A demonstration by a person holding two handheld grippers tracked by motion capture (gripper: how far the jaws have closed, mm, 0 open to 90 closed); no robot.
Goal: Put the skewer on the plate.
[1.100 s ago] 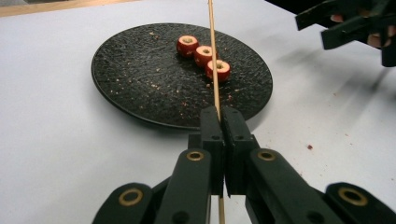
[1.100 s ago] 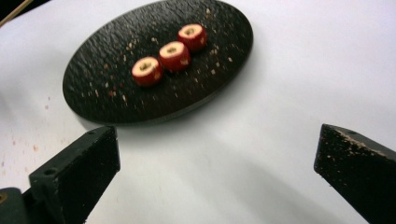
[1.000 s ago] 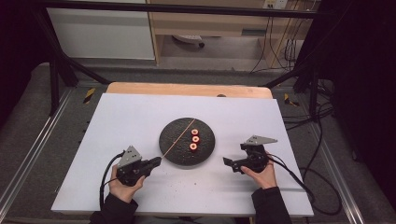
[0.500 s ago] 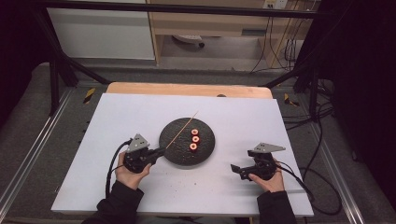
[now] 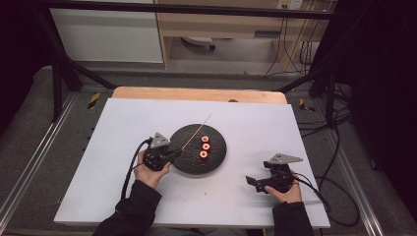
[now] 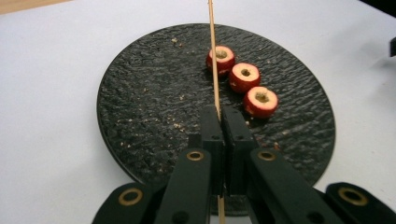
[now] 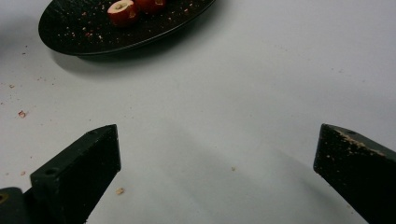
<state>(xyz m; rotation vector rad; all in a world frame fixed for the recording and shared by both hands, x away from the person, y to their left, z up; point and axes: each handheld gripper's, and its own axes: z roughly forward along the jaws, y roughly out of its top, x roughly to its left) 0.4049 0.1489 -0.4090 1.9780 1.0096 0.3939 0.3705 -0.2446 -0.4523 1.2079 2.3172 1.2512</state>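
A round black textured plate [image 5: 216, 155] sits mid-table with three red cored fruit rings [image 5: 204, 146] in a row. My left gripper [image 5: 172, 153] is at the plate's left rim, shut on a thin wooden skewer [image 5: 197, 131] that points away past the far rim. In the left gripper view the jaws meet on the skewer [image 6: 213, 56], left gripper [image 6: 219, 116], with the rings [image 6: 244, 74] just right of the stick on the plate [image 6: 149, 107]. My right gripper [image 5: 253, 181] rests open near the front right, right gripper [image 7: 217, 140], jaws wide apart over bare table.
The white table top [image 5: 123, 128] carries small crumbs [image 7: 120, 190] near the right gripper. The plate's near edge [image 7: 93, 32] and one ring [image 7: 122, 11] lie ahead of it. A wooden board [image 5: 196, 94] borders the far side; cables [image 5: 324, 191] trail at right.
My left gripper has moved up to the plate and shut on the skewer, which now sticks out past the far rim. My right gripper has drawn back toward the front right.
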